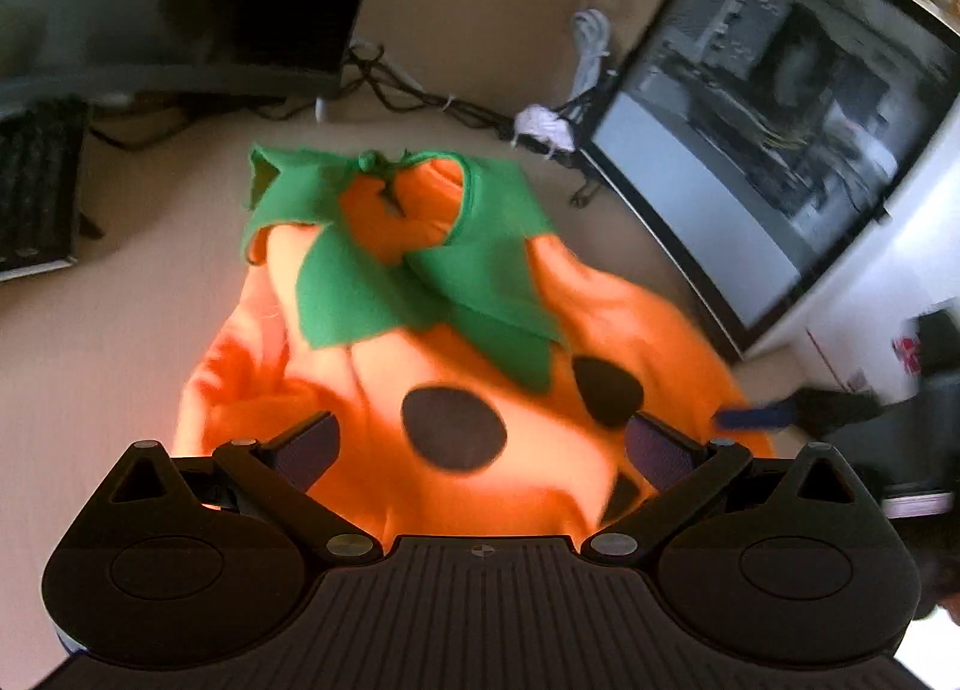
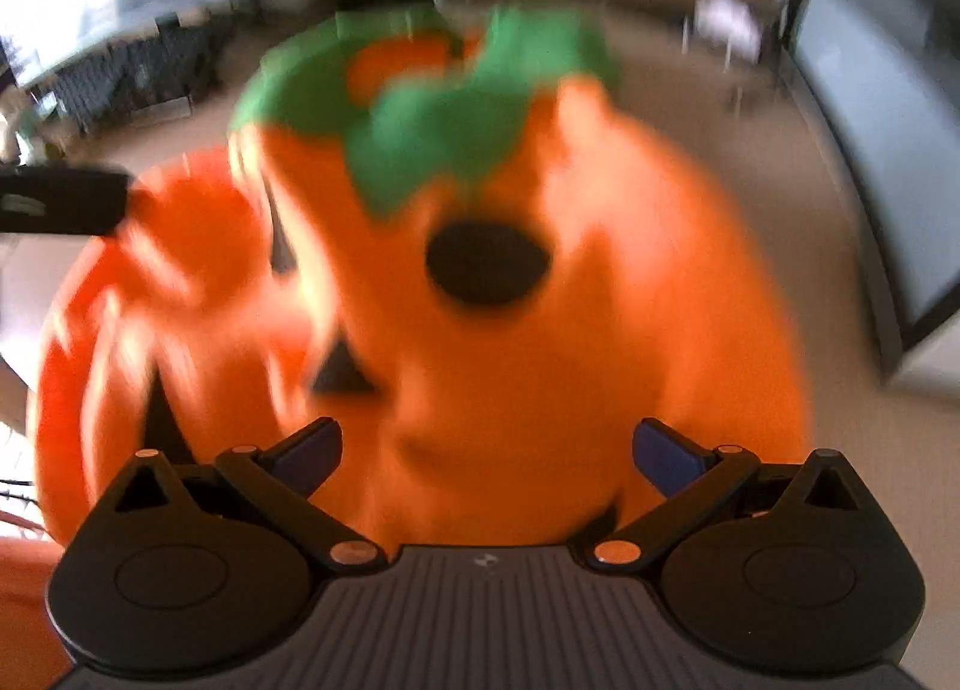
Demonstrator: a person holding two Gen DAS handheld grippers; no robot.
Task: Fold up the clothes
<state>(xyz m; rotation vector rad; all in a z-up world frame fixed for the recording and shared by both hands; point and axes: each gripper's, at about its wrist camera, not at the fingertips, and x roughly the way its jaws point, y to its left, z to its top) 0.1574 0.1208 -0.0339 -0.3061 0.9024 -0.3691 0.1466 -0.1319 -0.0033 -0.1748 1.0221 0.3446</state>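
An orange pumpkin costume [image 1: 540, 330] with a green leaf collar [image 1: 420, 270] and black face patches lies rumpled on a beige table [image 1: 120, 342]. My left gripper [image 1: 480, 444] hovers over its near edge, jaws wide apart, nothing between them. In the right wrist view the same costume [image 2: 600, 300] is blurred by motion; its green collar [image 2: 444, 126] points away from me. My right gripper [image 2: 486, 450] is open above the near orange fabric. The other gripper's blue finger [image 1: 750, 417] shows at the costume's right edge, and a dark gripper part [image 2: 60, 198] shows at the left.
A large monitor [image 1: 780, 150] stands at the right, another dark screen [image 1: 210, 0] at the back left. A black keyboard [image 1: 36, 192] lies at the left. Cables [image 1: 432, 96] and a white bundle [image 1: 543, 126] run along the back of the table.
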